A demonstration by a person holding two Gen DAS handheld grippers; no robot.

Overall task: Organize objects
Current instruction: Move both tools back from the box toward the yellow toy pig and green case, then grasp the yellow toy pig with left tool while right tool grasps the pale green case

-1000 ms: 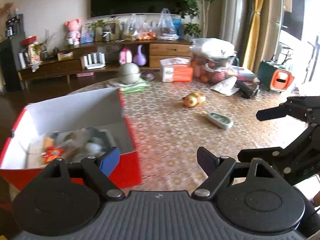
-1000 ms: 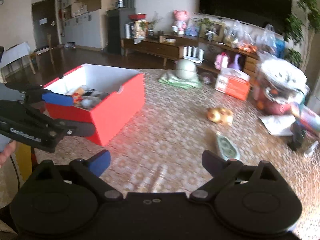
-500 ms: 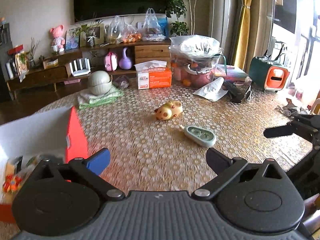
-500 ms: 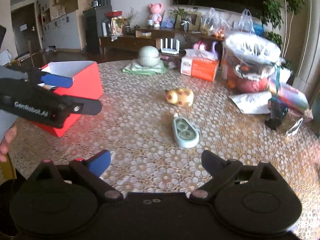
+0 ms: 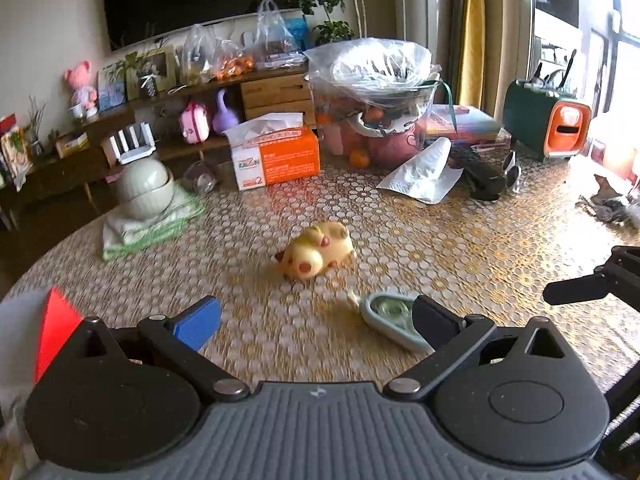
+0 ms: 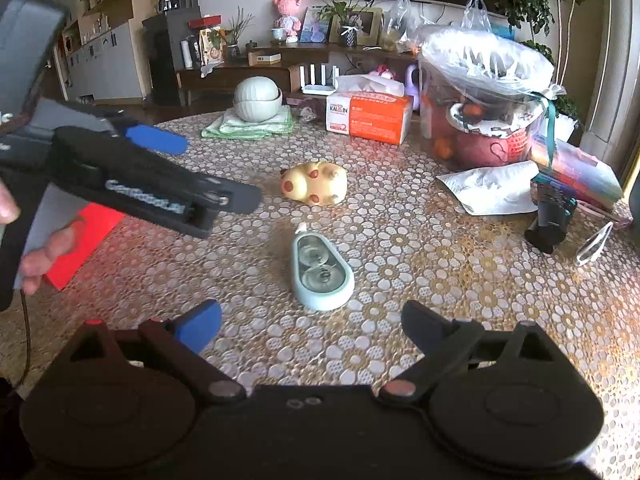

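A yellow toy pig (image 5: 316, 254) lies on its side mid-table; it also shows in the right wrist view (image 6: 314, 183). A pale teal correction-tape dispenser (image 6: 320, 270) lies flat in front of it; in the left wrist view (image 5: 394, 318) my right finger partly hides it. My left gripper (image 5: 316, 318) is open and empty, above the table just short of the pig; it also shows in the right wrist view (image 6: 208, 172). My right gripper (image 6: 312, 320) is open and empty, just short of the dispenser. The red box (image 5: 54, 328) is at the left edge.
At the back of the table stand an orange tissue box (image 5: 276, 156), a bagged basket of fruit (image 5: 376, 100), a green bowl on folded cloths (image 5: 146, 188), a white paper pouch (image 5: 424, 172), a black remote (image 6: 550, 210) and a green-orange case (image 5: 546, 120).
Both grippers swung right, away from the red box, and closed in on the pig and the dispenser. The box slid to the left edge of both views. Both stayed open.
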